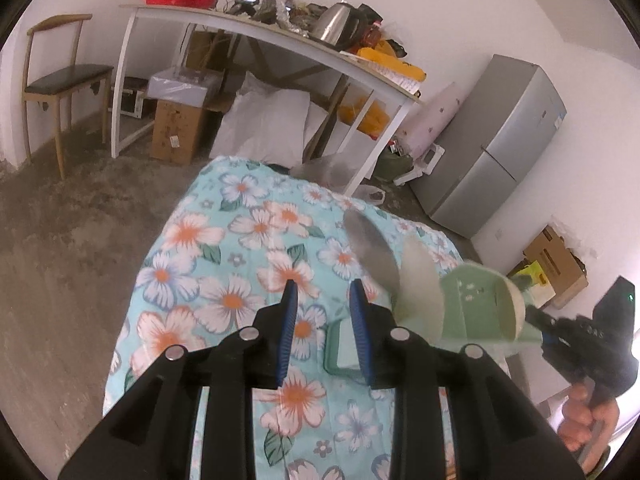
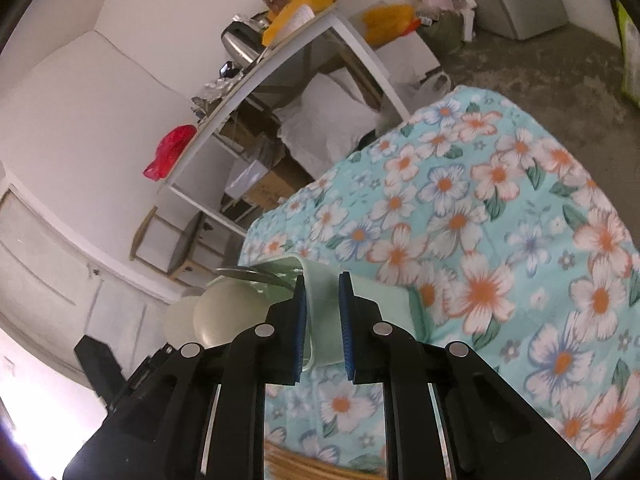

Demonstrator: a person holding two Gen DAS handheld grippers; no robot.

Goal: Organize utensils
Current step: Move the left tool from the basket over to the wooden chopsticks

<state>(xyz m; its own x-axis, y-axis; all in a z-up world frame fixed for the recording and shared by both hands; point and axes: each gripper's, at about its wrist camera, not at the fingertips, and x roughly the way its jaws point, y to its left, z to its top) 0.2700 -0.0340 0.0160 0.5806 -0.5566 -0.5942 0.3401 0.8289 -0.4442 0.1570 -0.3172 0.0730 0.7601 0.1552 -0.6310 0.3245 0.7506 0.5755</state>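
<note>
A pale green utensil holder (image 1: 468, 308) hangs tilted above the flowered tablecloth (image 1: 240, 248), with two blurred metal spoons (image 1: 372, 248) sticking out of it to the left. My right gripper (image 1: 536, 320) comes in from the right, held by a hand (image 1: 588, 420). In the right wrist view the right gripper (image 2: 322, 280) is shut on the holder's green wall (image 2: 322, 312); a white cup insert (image 2: 224, 316) and a spoon (image 2: 256, 274) show to its left. My left gripper (image 1: 324, 288) stands open over the cloth, left of the holder, with nothing between its pads.
A flat green tray (image 1: 340, 356) lies on the cloth under the holder. Beyond the table's far edge stand a white desk (image 1: 248, 32) loaded with clutter, a chair (image 1: 60, 80), cardboard boxes (image 1: 176, 132) and a grey fridge (image 1: 500, 148) on a concrete floor.
</note>
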